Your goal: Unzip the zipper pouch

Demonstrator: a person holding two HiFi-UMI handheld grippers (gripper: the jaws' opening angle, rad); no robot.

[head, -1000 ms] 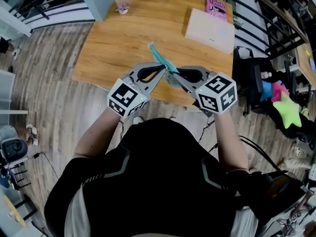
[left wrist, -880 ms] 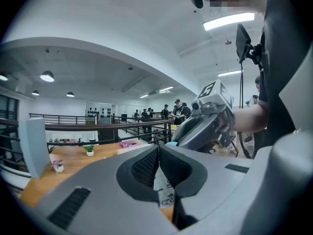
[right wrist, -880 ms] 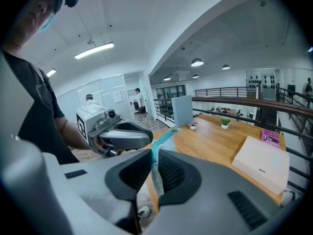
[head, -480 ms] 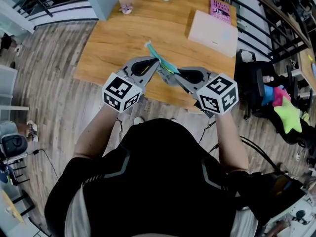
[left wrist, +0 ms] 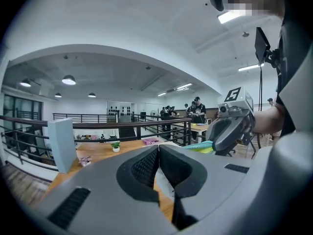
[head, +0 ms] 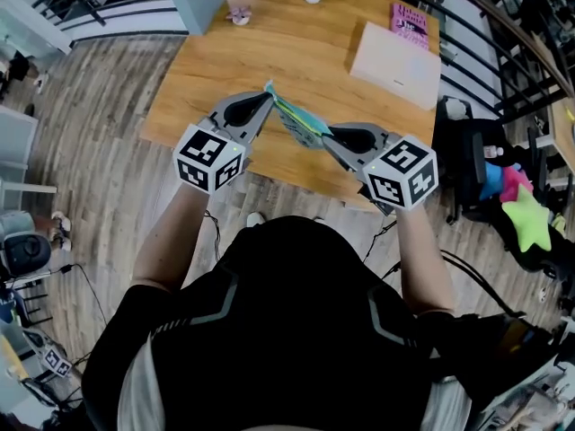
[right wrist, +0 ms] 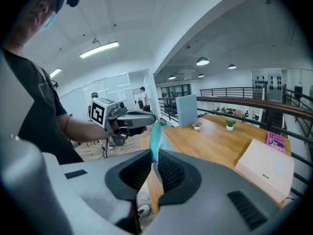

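1. Seems to be mid-unzip: holds the pouch (head: 298, 117) in the air over the near edge of the table (head: 269, 43), stretched between both grippers.
2. Clamps the right gripper (head: 318, 136) on the pouch's near right end, with teal fabric pinched between the pads (right wrist: 167, 170).
3. Presses the left gripper (head: 266, 92) jaws fully together at the pouch's far left end. Probably nips the pull there, though no view shows it clearly enough to confirm.
4. Calls next, most likely, for drawing further left and away along the zip line. Needs a firm right-hand clamp to keep the fabric taut, and a straight pull to avoid snagging.
5. Differs from a second ago as follows: places the left gripper farther left and well apart from the right one, where the tips nearly met. Leaves the right gripper where it was. Draws the pouch out longer between them.
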